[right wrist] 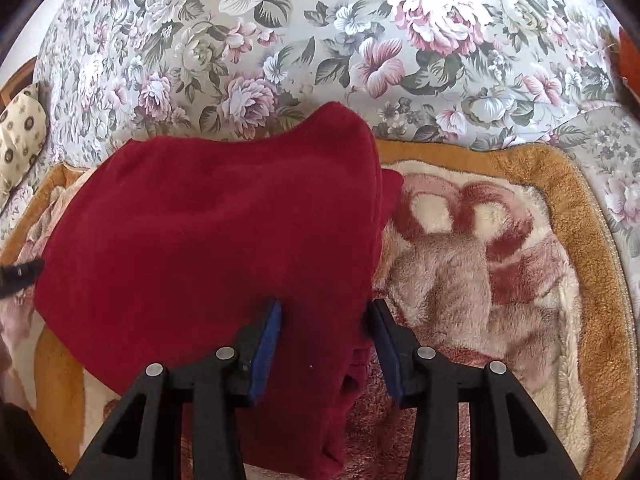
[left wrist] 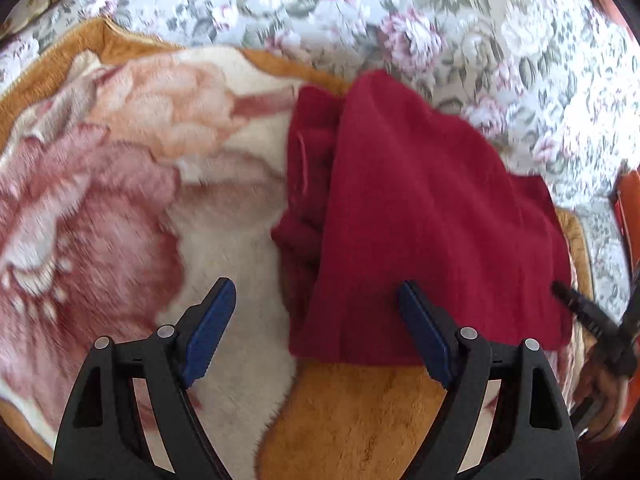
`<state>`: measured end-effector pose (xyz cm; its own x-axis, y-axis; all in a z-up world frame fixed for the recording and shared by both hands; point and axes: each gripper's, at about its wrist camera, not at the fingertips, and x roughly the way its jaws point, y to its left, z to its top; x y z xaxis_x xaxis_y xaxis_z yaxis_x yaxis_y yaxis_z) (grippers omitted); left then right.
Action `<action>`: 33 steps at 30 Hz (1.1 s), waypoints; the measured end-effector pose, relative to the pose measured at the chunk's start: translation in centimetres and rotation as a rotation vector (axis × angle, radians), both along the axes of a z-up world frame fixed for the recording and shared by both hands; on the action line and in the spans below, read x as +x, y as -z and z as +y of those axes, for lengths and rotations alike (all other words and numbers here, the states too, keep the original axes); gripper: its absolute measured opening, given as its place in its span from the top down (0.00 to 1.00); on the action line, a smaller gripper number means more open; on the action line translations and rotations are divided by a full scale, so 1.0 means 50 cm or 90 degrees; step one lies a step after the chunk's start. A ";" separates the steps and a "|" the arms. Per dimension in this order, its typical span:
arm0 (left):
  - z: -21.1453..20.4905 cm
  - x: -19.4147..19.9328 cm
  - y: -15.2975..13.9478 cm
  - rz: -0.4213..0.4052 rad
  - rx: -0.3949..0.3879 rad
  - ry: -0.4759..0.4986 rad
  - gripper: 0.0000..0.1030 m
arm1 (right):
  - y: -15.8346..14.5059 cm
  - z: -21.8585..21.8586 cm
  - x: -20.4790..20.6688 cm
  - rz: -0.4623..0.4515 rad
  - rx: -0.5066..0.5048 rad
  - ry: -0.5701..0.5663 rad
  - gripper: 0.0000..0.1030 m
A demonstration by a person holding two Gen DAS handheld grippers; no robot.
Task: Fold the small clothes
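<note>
A dark red fleece garment (left wrist: 420,208) lies folded over on a plush blanket; it also fills the middle of the right wrist view (right wrist: 216,232). My left gripper (left wrist: 316,300) is open and empty, its right finger over the garment's near edge, its left finger over the blanket. My right gripper (right wrist: 326,320) is open, its blue pads either side of the garment's near right edge, with cloth lying between them. The tip of the right gripper shows at the far right of the left wrist view (left wrist: 576,300). The left gripper's tip shows at the left edge of the right wrist view (right wrist: 20,272).
The plush blanket (left wrist: 120,200) has a cream and pink flower pattern and an orange border (right wrist: 580,208). It lies on a floral bedspread (right wrist: 320,40). A patterned cushion (right wrist: 20,136) sits at the far left. An orange object (left wrist: 628,208) is at the right edge.
</note>
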<state>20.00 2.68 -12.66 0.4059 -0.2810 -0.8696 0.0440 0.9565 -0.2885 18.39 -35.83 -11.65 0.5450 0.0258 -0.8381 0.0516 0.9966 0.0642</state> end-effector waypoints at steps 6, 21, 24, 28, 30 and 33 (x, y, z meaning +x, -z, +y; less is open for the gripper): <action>0.008 -0.012 0.006 0.001 0.001 0.009 0.19 | -0.098 0.129 0.050 -0.061 0.073 -0.059 0.58; 0.056 -0.015 0.011 0.007 -0.066 0.043 0.19 | -0.062 0.494 0.279 0.018 0.077 -0.162 0.58; 0.055 -0.015 0.012 0.005 -0.064 0.049 0.19 | -0.021 0.529 0.320 0.055 0.072 -0.151 0.58; 0.061 -0.012 0.013 0.008 -0.079 0.054 0.19 | 0.027 0.543 0.350 0.086 0.055 -0.140 0.68; 0.071 -0.009 0.014 0.013 -0.104 0.051 0.19 | 0.016 0.534 0.345 0.065 0.074 -0.137 0.96; 0.087 -0.005 0.015 0.019 -0.133 0.047 0.19 | -0.010 0.527 0.331 0.045 0.066 -0.134 0.96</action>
